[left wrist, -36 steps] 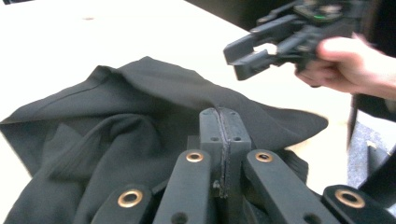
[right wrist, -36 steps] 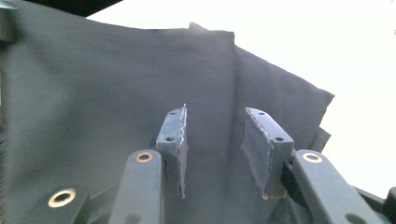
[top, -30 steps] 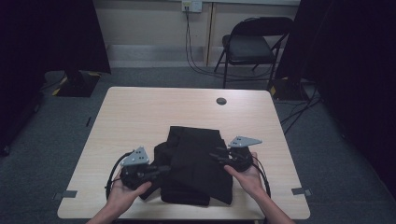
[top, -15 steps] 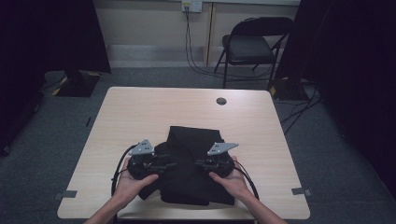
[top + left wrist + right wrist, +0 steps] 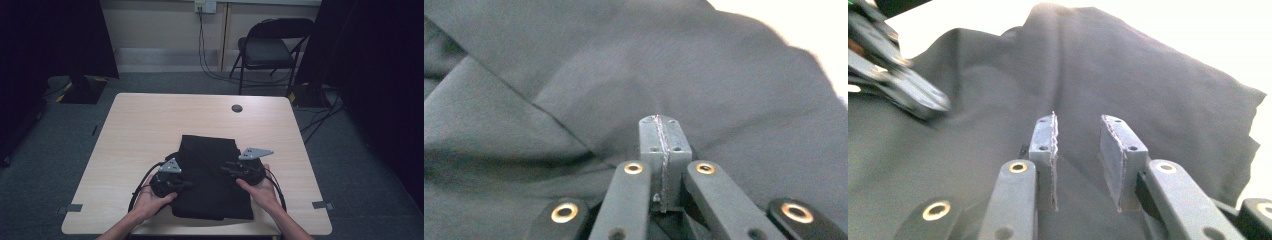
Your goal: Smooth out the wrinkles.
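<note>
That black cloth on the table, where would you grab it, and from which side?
I would take the black cloth by its loose far right corner, coming in low from the cloth's right side over the bare table. There the edge is thin, free and slightly ragged, so fingers could probably slide around one layer. The middle lies flat and folded, offering little to pinch.
</note>
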